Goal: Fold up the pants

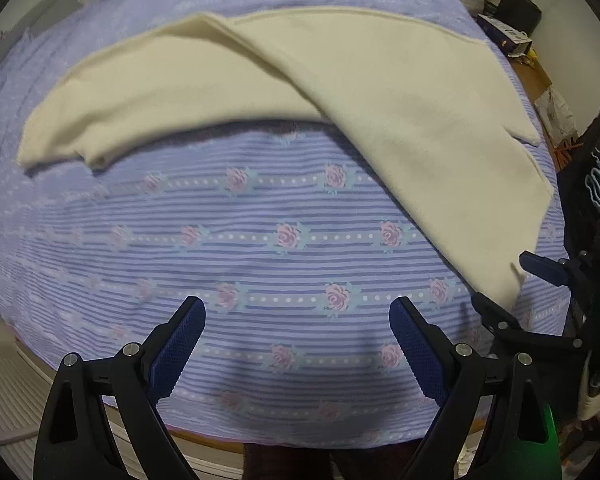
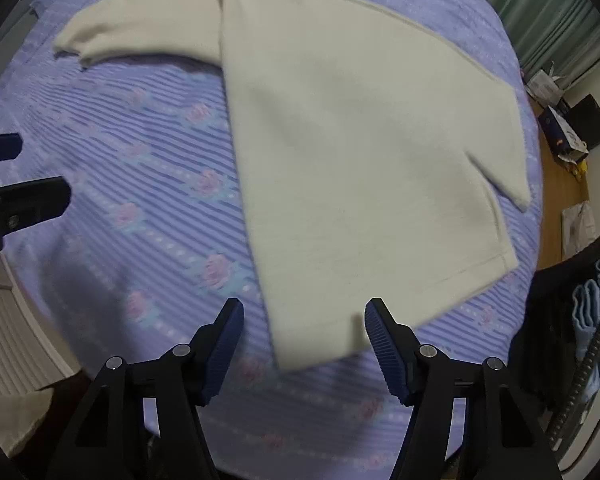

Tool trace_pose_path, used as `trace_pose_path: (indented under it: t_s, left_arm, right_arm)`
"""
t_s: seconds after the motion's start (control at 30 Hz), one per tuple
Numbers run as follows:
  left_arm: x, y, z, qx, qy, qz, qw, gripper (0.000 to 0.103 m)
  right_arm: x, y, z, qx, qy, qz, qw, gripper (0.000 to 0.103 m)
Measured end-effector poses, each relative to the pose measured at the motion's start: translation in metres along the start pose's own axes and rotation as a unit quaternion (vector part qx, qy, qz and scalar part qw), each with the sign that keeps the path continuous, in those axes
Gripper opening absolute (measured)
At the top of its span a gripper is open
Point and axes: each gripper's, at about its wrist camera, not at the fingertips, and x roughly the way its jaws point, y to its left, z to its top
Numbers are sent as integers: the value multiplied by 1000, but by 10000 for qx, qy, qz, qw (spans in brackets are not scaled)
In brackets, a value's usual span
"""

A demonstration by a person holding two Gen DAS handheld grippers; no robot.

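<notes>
Cream pants (image 1: 340, 92) lie spread on a purple striped bedspread with pink roses (image 1: 260, 240). One leg runs to the left, the other comes down toward the near right edge. My left gripper (image 1: 298, 312) is open and empty, above bare bedspread in front of the pants. My right gripper (image 2: 304, 316) is open, its jaws on either side of the near hem of the pants (image 2: 340, 160), not closed on it. The right gripper also shows at the right edge of the left wrist view (image 1: 512, 280).
The bed's near edge (image 1: 220, 444) runs below the grippers. A wooden floor with boxes and clutter (image 2: 568, 140) lies to the right. A dark chair with blue cloth (image 2: 592, 312) stands at the right. Green curtains (image 2: 548, 12) hang at the back.
</notes>
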Motion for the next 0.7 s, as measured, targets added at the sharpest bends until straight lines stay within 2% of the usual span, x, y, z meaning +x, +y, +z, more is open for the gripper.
trace_pose_path:
  t_s: [0.13,0.23,0.27,0.3,0.33,0.37,0.47,0.57,0.63,0.7]
  left_arm:
    - [17,-1,5,8,142,39,9999,94]
    - [21,-1,6,24,186,67,9998,94]
    - [21,-1,7,40,183,70,9998,94]
    - [21,-2,8,71,167,81,9998,94]
    - [20,-3,9,122,142,91,9998,94]
    - [18,-4,10,171,107,68,9998,94]
    - [4,-5,21,455,-227,-311,9982,94]
    - [-15,-7,48,1006,-747,-696,9897,94]
    - [-21,-3,72,1052,-892,-875,9866,94]
    - [-25,4,100,813,-992,-1146,9851,94]
  right_arm:
    - [22,1,1,-51,204,-5,9998,62]
    - [30,6,-1,-209,185,-123,9995,61]
    - [31,8,-2,-276,155,-173,9994,52]
    - [31,10,-3,-368,123,-253,9989,36]
    - [30,10,-3,-418,105,-266,9987,29]
    - [26,8,-1,-421,85,-263,9987,10]
    - [-5,-8,7,-128,-276,-419,9987,8]
    - [-46,-40,15,472,-743,-441,9951,8]
    - [-69,-60,20,747,-1013,-575,9904,8]
    - [-82,-73,25,859,-1195,-752,9862,8]
